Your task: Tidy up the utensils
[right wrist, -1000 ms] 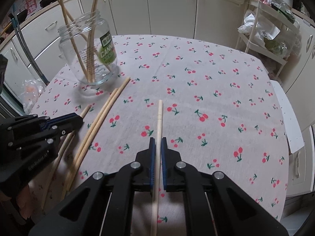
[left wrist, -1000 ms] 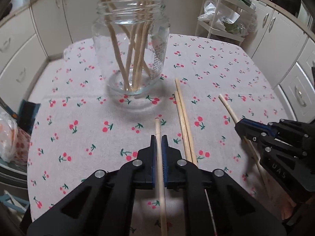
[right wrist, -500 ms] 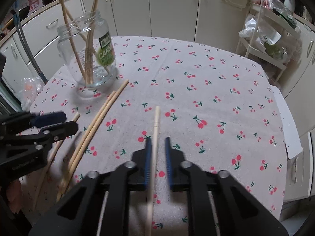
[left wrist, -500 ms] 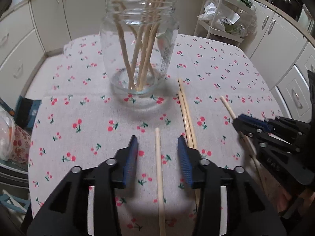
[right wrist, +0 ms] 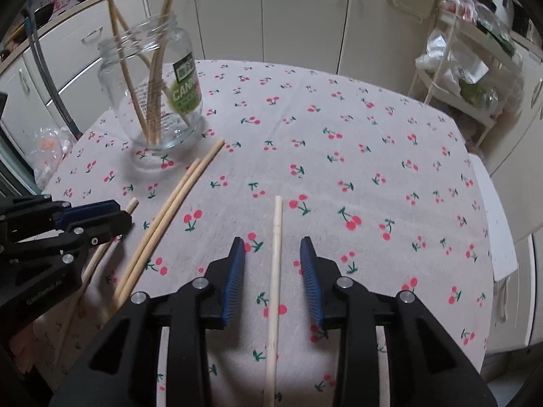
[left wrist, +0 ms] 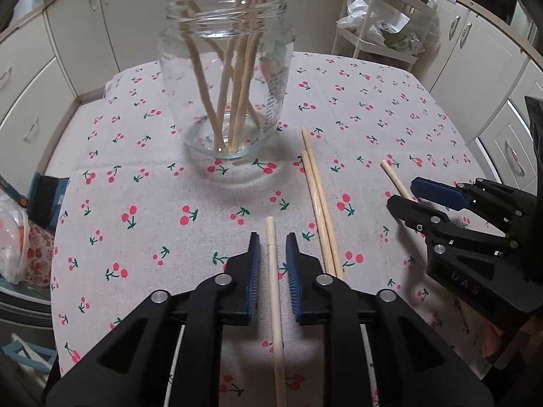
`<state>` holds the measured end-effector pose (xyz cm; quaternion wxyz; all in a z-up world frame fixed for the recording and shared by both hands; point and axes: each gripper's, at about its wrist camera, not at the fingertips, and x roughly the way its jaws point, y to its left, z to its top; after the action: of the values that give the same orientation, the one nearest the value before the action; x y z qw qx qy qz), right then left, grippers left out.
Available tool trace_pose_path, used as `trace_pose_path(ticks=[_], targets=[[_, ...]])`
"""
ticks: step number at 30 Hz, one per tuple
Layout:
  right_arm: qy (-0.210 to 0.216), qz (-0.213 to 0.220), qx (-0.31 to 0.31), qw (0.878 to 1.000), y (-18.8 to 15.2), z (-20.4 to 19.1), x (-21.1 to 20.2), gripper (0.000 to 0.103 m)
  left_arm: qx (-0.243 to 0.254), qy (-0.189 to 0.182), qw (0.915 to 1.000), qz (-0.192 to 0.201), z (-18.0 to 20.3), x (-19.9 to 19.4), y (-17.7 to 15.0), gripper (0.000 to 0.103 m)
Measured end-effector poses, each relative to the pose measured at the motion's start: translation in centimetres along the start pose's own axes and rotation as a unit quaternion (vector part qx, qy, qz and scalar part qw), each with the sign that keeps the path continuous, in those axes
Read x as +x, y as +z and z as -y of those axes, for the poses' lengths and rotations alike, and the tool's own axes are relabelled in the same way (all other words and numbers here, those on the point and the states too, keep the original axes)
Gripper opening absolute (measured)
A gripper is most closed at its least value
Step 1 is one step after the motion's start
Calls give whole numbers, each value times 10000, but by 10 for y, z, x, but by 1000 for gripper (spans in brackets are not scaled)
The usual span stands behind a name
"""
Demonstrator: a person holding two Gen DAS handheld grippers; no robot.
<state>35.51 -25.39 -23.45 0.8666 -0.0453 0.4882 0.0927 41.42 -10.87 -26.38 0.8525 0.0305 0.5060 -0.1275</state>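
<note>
A glass jar holding several wooden chopsticks stands on the cherry-print tablecloth; it also shows in the right wrist view. My left gripper is open, its jaws a little apart on either side of one chopstick lying on the cloth. My right gripper is open wider around another chopstick on the cloth. A pair of chopsticks lies between the two grippers, also in the right wrist view.
A white wire rack with bags stands beyond the table's far right corner. White cabinets surround the table. A plastic bag sits below the table's left edge. The right gripper shows in the left wrist view.
Both grippers were shut on their chopsticks a second ago and have opened. The left jaws went wide, then narrowed around its chopstick. Both chopsticks now lie on the cloth.
</note>
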Motion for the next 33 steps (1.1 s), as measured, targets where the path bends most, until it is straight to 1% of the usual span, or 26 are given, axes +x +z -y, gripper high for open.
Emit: trace_pose_path(ticks=[1, 2, 3, 4, 5, 8, 9, 10, 12, 13, 15, 17, 18, 19, 20, 22, 23, 24, 25, 26, 29, 33], targets=[[7, -6, -17, 10000, 0, 0, 0, 13, 33, 31, 10000, 14, 2, 0, 0, 18], [29, -14, -21, 10000, 0, 1, 0, 11, 76, 87, 9999, 41, 5, 1, 0, 18], [42, -14, -12, 10000, 0, 2, 0, 6, 91, 96, 9999, 58, 6, 1, 0, 18], [51, -13, -1, 10000, 0, 2, -1, 6, 109, 76, 9999, 68, 6, 1, 0, 9], [96, -24, 62, 9999, -1, 4, -2, 6, 109, -2, 9999, 42, 5, 1, 0, 5], [350, 10, 401, 9986, -6, 12, -9, 6, -32, -161, 9999, 41, -2, -4, -1, 5], [440, 39, 522, 9977, -7, 14, -12, 6, -79, -197, 9997, 112, -5, -8, -1, 5], [615, 107, 732, 9954, -9, 19, -17, 6, -125, -248, 9995, 181, -7, -13, -2, 5], [849, 220, 1029, 9908, -13, 25, -24, 6, -275, -458, 9973, 511, -15, -31, -1, 5], [955, 305, 1175, 9880, -16, 27, -27, 6, -311, -508, 9962, 641, -18, -37, 0, 5], [1054, 423, 1314, 9848, -19, 29, -31, 6, -474, -677, 9899, 1155, -28, -62, 4, 5], [1115, 504, 1437, 9820, -21, 30, -32, 6, -610, -785, 9821, 1600, -37, -83, 11, 5], [1179, 519, 1473, 9807, -22, 29, -33, 6, -676, -838, 9769, 1846, -41, -93, 15, 5], [1240, 551, 1518, 9790, -23, 29, -32, 6, -762, -908, 9686, 2185, -46, -107, 21, 5], [1250, 574, 1538, 9785, -24, 28, -32, 6, -816, -910, 9631, 2399, -49, -116, 25, 5], [1290, 577, 1580, 9773, -26, 26, -30, 6, -931, -903, 9484, 2894, -55, -137, 40, 5], [1302, 597, 1621, 9763, -28, 26, -28, 6, -977, -896, 9431, 3049, -57, -143, 44, 5], [1310, 609, 1646, 9757, -29, 26, -27, 6, -1040, -891, 9353, 3263, -59, -151, 52, 5], [1315, 619, 1665, 9753, -31, 28, -26, 6, -1079, -877, 9303, 3396, -60, -156, 57, 5], [1308, 642, 1698, 9746, -32, 29, -25, 6, -1147, -851, 9208, 3629, -62, -162, 66, 5], [1296, 679, 1823, 9723, -36, 35, -22, 6, -1277, -829, 9053, 3966, -64, -172, 85, 5], [1270, 698, 1926, 9705, -39, 40, -20, 6, -1399, -761, 8925, 4220, -62, -173, 107, 5]])
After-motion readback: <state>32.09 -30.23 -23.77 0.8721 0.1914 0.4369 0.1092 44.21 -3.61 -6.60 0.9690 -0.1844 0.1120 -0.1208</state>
